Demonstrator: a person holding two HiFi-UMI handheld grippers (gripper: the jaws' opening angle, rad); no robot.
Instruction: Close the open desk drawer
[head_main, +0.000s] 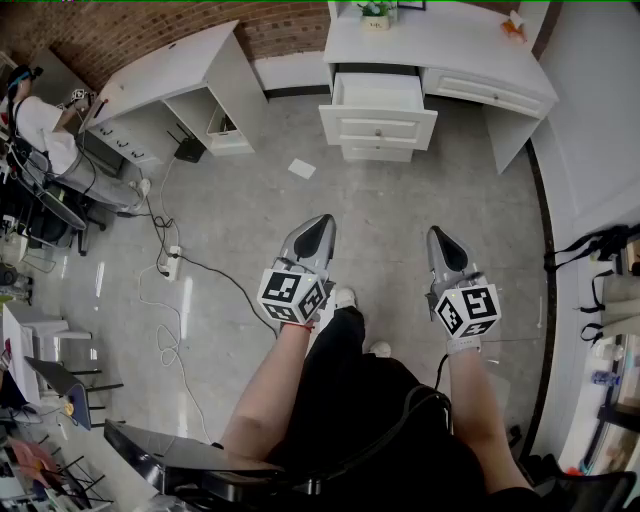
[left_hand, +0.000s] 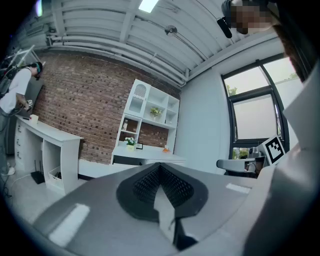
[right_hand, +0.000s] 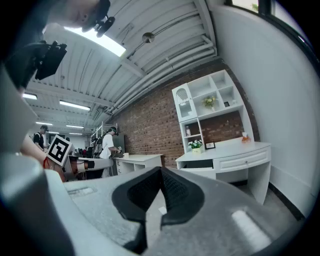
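The white desk (head_main: 440, 55) stands against the brick wall at the top of the head view. Its top left drawer (head_main: 378, 102) is pulled well out over the floor. Both grippers hang over the floor, well short of the desk, in front of the person's legs. My left gripper (head_main: 322, 224) points at the drawer with its jaws together and nothing in them. My right gripper (head_main: 437, 238) is a little to the right, also shut and empty. The desk (left_hand: 145, 158) shows far off beyond the left gripper (left_hand: 160, 169); the right gripper (right_hand: 161, 173) faces the desk (right_hand: 227, 150).
A second white desk (head_main: 170, 75) stands at the upper left, with a seated person (head_main: 35, 120) beside it. Cables and a power strip (head_main: 170, 262) trail over the floor at left. A sheet of paper (head_main: 302, 168) lies before the drawer. A black chair (head_main: 230, 470) is below.
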